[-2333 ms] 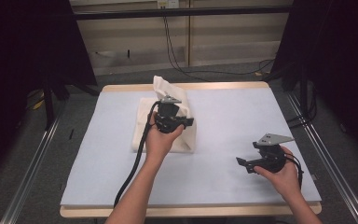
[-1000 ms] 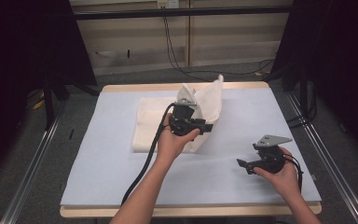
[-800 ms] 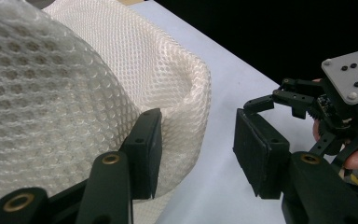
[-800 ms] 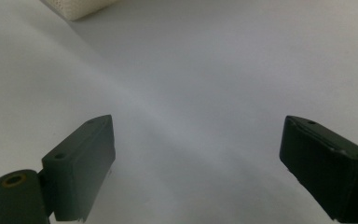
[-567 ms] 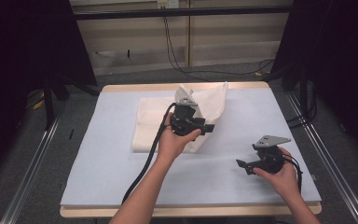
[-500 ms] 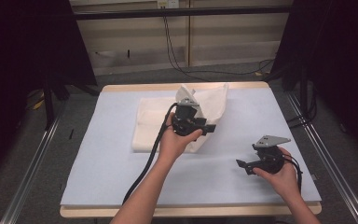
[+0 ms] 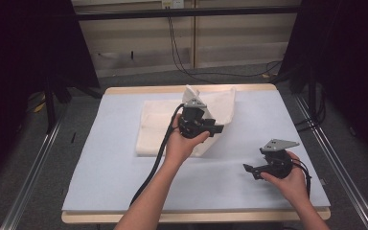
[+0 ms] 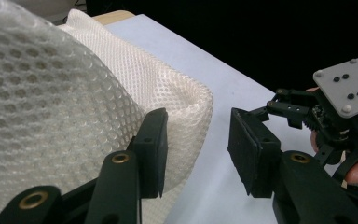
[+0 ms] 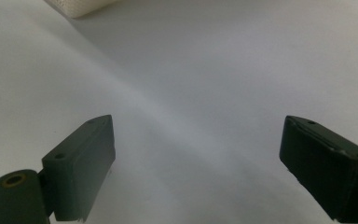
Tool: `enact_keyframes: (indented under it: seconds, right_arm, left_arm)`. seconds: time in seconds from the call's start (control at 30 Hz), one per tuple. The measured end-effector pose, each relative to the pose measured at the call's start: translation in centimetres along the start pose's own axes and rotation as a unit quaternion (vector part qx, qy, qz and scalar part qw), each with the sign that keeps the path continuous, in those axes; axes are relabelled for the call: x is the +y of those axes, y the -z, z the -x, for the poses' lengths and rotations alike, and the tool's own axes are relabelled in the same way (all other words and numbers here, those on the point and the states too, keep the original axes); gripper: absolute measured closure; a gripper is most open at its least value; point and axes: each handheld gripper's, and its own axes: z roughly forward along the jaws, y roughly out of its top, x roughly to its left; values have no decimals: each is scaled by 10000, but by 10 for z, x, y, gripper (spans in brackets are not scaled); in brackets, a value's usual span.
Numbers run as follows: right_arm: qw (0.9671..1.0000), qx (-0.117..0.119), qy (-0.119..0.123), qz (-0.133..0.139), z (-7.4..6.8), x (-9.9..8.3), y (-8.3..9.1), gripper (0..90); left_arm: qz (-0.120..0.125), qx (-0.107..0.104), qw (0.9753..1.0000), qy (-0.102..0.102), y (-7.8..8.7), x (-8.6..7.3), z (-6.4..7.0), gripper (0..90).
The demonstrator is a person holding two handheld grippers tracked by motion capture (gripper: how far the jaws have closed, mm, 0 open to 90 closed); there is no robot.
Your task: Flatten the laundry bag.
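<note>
A white mesh cloth [image 7: 155,129] lies folded on the back middle of the table, with one flap [image 7: 223,105] turned over toward the right. My left gripper [image 7: 218,128] hovers over the cloth's right part, jaws pointing right. In the left gripper view its jaws [image 8: 196,140] stand open; the cloth [image 8: 51,107] bulges against the outer side of the left jaw, and bare table shows in the gap. My right gripper [image 7: 248,168] rests low at the front right, open over bare table [image 9: 196,163], with a cloth corner [image 9: 77,5] far ahead.
The pale table top [image 7: 110,158] has wooden edges and metal rails on both sides. A black cable [image 7: 148,172] trails from the left gripper along the forearm. The right gripper [image 8: 326,112] appears in the left gripper view, close to the right.
The left gripper carried a lifted cloth flap to the right, then lowered it. The flap now lies draped, and the jaws stand apart. The right gripper has hardly moved.
</note>
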Motion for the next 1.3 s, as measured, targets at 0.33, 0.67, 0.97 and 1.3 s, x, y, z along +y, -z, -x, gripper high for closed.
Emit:
enact_keyframes:
  seconds: [0.33,0.67,0.97,1.3]
  right_arm:
    - [10000,-23,42,-8,0,0,-1,101]
    - [10000,-20,26,-27,0,-1,-1,101]
    - [10000,-13,11,-2,0,-1,-2,105]
    - [10000,30,-49,20,1,-1,-3,111]
  left_arm:
    - [-98,34,9998,-159,-6,9,2,685]
    - [-334,149,9993,-64,-3,0,-7,697]
    - [-569,553,9968,52,11,-17,-27,549]
    - [-789,949,9920,281,28,-37,-55,382]
